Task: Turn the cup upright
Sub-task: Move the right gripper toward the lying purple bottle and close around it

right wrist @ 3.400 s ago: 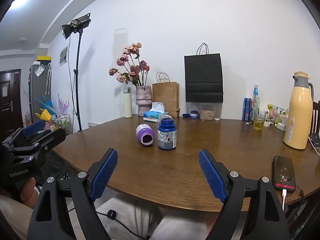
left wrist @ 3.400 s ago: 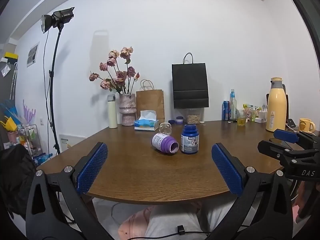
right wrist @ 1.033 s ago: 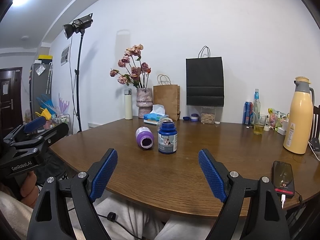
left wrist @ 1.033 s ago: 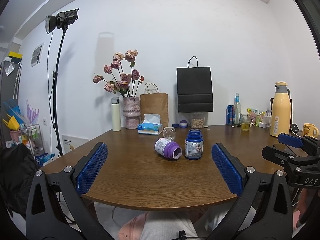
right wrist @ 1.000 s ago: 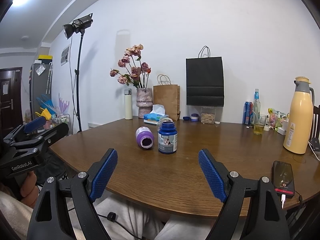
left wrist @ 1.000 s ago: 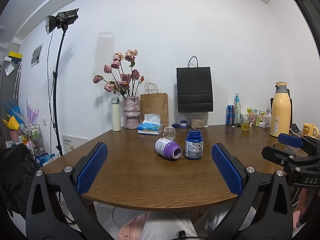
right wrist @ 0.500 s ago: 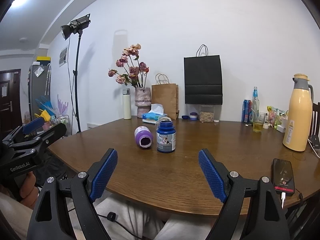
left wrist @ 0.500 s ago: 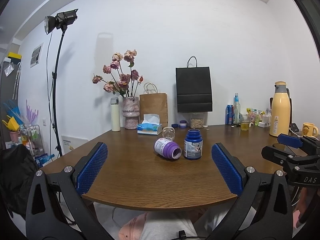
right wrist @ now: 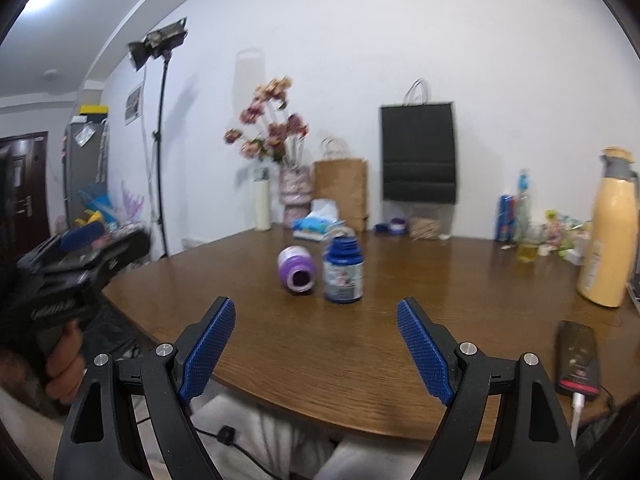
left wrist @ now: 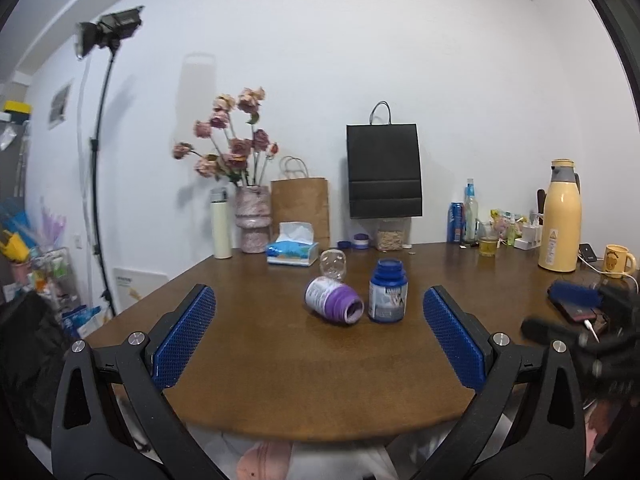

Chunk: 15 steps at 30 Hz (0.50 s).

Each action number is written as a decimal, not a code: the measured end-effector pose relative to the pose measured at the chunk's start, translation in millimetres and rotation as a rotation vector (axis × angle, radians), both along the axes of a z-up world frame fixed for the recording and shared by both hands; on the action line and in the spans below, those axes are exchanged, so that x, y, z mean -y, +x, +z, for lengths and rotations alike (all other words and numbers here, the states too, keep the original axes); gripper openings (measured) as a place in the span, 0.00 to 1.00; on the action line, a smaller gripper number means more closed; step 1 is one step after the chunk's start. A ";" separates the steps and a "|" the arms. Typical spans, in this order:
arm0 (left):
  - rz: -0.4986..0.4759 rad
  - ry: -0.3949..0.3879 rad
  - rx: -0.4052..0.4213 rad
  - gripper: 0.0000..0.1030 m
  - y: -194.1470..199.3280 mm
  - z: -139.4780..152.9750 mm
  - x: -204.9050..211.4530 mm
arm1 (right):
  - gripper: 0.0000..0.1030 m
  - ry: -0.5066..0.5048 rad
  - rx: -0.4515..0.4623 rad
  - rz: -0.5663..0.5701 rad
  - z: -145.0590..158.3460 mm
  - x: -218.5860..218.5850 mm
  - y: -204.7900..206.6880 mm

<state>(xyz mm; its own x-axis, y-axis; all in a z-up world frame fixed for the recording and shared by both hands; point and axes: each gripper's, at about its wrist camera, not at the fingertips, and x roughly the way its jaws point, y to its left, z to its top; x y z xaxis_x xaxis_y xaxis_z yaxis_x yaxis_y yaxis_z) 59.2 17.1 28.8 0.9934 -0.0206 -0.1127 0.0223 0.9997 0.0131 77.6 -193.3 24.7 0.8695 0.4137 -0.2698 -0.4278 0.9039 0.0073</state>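
A purple cup-like bottle (left wrist: 333, 301) lies on its side on the brown table (left wrist: 280, 364), its open mouth toward me; it also shows in the right wrist view (right wrist: 297, 270). A blue bottle (left wrist: 387, 291) stands upright just right of it, also in the right wrist view (right wrist: 343, 270). A small clear glass (left wrist: 333, 264) stands behind the purple one. My left gripper (left wrist: 319, 332) is open and empty over the table's near edge. My right gripper (right wrist: 315, 340) is open and empty, also short of the bottles.
A tissue box (left wrist: 292, 247), flower vase (left wrist: 251, 224), white flask (left wrist: 221, 229) and paper bags (left wrist: 383, 172) line the far edge. A yellow thermos (right wrist: 611, 236) stands at the right. A phone (right wrist: 577, 360) on a cable lies at the near right edge.
Both grippers have moved forward toward the table and tilted down a little. The right wrist view is blurred by the motion. The bottles have not moved.
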 end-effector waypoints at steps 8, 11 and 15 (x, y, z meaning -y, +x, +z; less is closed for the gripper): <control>-0.113 -0.021 -0.272 1.00 138.8 5.4 -40.2 | 0.85 -0.032 -0.187 0.175 -4.1 -75.9 97.7; -0.137 -0.046 -0.335 1.00 181.4 2.9 -55.8 | 0.82 -0.131 -0.195 0.165 -9.1 -109.1 139.8; -0.144 -0.023 -0.387 1.00 223.6 -2.1 -63.8 | 0.76 -0.207 -0.221 0.119 -17.3 -140.3 195.0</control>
